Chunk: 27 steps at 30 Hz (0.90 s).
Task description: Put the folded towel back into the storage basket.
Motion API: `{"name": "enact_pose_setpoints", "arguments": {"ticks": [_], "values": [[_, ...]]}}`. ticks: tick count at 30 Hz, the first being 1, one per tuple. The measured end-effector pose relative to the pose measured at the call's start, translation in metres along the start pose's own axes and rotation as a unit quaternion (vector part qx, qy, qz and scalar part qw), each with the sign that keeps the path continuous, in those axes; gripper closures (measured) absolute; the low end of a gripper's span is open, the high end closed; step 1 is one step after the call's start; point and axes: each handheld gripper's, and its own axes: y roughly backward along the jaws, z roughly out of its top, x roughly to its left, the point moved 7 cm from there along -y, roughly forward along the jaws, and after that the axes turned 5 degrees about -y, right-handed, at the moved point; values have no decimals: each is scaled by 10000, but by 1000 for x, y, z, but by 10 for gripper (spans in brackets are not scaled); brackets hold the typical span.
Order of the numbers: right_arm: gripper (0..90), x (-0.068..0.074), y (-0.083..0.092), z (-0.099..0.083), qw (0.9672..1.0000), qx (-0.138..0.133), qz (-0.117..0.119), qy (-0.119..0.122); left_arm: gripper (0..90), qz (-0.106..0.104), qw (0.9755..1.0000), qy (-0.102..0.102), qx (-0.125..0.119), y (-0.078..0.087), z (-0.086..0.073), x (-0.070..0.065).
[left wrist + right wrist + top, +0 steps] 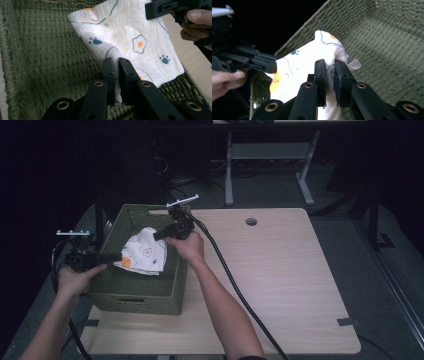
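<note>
- Both tongs are clamped on the same printed cloth (pixel 142 252): the left gripper (pixel 116 257) pinches its near-left edge, and the right gripper (pixel 159 236) pinches its far-right edge.
- Seen from the left gripper view, the jaws stand almost together with a thin fold of cloth (pixel 130 42) squeezed between them; the right gripper view shows the same, with bunched cloth (pixel 297 70) caught between its jaws.
- The cloth hangs stretched between the two grips, above the inside of the green woven basket (pixel 107 292) and apart from the basket floor as far as can be told.
- The basket sits on the left part of the wooden table (pixel 280 280).
- The cloth's long axis runs on a slant from the left tongs, low and near the person, up to the right tongs, farther away across the basket.
- Neither hand is nearer the cloth, since each already holds an end; the coming move probably depends on both hands travelling together, lifting or lowering along that slanted line so the cloth stays taut and clears the basket wall (pixel 7 62).
</note>
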Motion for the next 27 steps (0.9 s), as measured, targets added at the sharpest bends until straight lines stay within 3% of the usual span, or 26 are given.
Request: {"name": "enact_pose_setpoints", "arguments": {"ticks": [1,3,5,12,18,27], "values": [[789,0,0,0,10000,0,0,0,814,0,10000,0,0,0,0,0],[668,-2,-2,-1,9999,22,-112,-22,806,57,10000,44,-7,0,0,2],[633,-5,0,-1,9998,19,-166,-70,792,67,10000,45,-59,2,1,2],[627,-3,9,-1,9999,-49,-152,-31,777,50,9998,-15,-174,8,3,-3],[610,-2,30,1,9998,-156,-68,34,735,-127,9993,-111,-336,7,10,-19],[557,-11,73,0,9991,-413,25,35,681,-371,9974,-392,-486,-10,26,-57]]}}
